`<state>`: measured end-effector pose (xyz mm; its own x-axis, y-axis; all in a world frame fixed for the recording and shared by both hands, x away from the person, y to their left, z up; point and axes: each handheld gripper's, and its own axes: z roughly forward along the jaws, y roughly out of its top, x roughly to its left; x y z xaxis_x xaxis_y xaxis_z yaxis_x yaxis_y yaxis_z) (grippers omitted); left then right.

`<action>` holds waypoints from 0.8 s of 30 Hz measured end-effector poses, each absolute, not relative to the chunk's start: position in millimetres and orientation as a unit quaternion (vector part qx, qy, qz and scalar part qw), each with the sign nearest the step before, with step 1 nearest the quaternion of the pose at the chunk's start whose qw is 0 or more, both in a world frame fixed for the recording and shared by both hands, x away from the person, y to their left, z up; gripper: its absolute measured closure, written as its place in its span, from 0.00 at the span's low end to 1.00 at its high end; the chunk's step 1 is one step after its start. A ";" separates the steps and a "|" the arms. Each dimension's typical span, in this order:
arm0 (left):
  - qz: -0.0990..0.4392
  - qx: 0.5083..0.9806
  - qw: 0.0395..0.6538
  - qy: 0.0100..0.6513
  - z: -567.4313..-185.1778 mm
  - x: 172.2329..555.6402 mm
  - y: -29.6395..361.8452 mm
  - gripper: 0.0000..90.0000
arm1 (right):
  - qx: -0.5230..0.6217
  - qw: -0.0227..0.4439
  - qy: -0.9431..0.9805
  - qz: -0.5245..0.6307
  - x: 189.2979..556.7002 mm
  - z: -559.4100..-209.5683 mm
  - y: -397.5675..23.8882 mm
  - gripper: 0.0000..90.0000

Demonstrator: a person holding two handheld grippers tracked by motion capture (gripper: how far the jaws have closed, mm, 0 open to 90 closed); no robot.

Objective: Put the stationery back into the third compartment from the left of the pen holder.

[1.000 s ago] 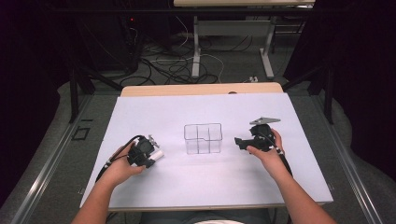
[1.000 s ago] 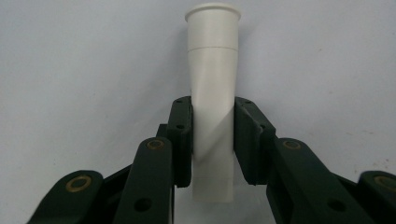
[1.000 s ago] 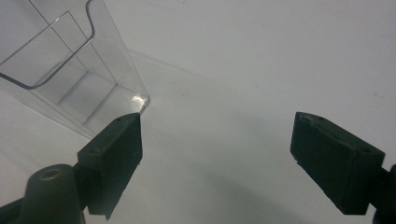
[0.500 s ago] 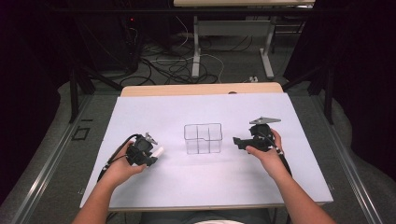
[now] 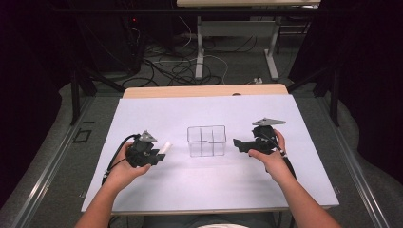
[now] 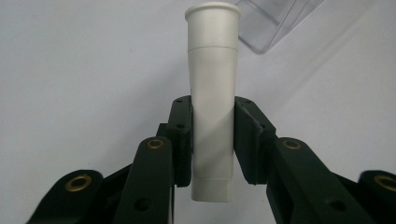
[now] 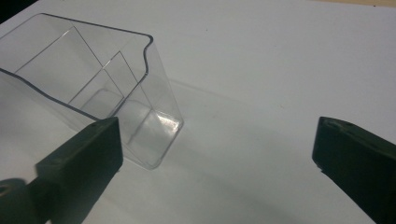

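Observation:
A white plastic tube (image 6: 212, 93) with a flared rim is clamped between the pads of my left gripper (image 6: 213, 135), which is shut on its lower half. From above, the tube (image 5: 165, 147) sticks out of the left gripper (image 5: 157, 153) toward a clear divided container (image 5: 206, 140) at the table's centre. My right gripper (image 5: 237, 144) hovers just right of that container with its jaws wide apart. They have just been opening, with nothing between them. In the right gripper view the container (image 7: 93, 84) lies ahead-left of the right gripper (image 7: 217, 140), near one fingertip (image 7: 93, 144).
A white sheet (image 5: 204, 190) covers the table, with a wooden strip (image 5: 204, 90) bare at the far edge. Beyond it are floor cables (image 5: 180, 66) and the legs of another table (image 5: 199, 47). Both forearms come in from the near edge.
My left gripper has lifted slightly with the tube, whose tip now points more toward the container. The right hand has stayed in place.

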<state>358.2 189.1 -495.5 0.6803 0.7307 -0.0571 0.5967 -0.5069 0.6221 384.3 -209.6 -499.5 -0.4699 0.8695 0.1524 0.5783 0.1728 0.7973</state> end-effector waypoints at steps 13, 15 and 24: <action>0.094 0.816 0.408 0.400 -486.4 347.7 170.8 0.78 | 0.497 0.147 0.730 0.446 379.7 -494.5 -202.3 0.00; 0.099 0.808 0.420 0.402 -486.3 345.7 166.8 0.78 | 0.492 0.141 0.733 0.448 378.1 -494.1 -199.3 0.00; 0.098 0.785 0.445 0.419 -486.6 339.6 156.6 0.78 | 0.485 0.136 0.722 0.475 372.7 -489.4 -193.4 0.00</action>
<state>339.6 156.6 -486.6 0.6293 0.7454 -0.2201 0.5713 -0.2516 0.7813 372.7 -193.4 -489.4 -0.4929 0.8287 0.2651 0.5711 0.0783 0.8172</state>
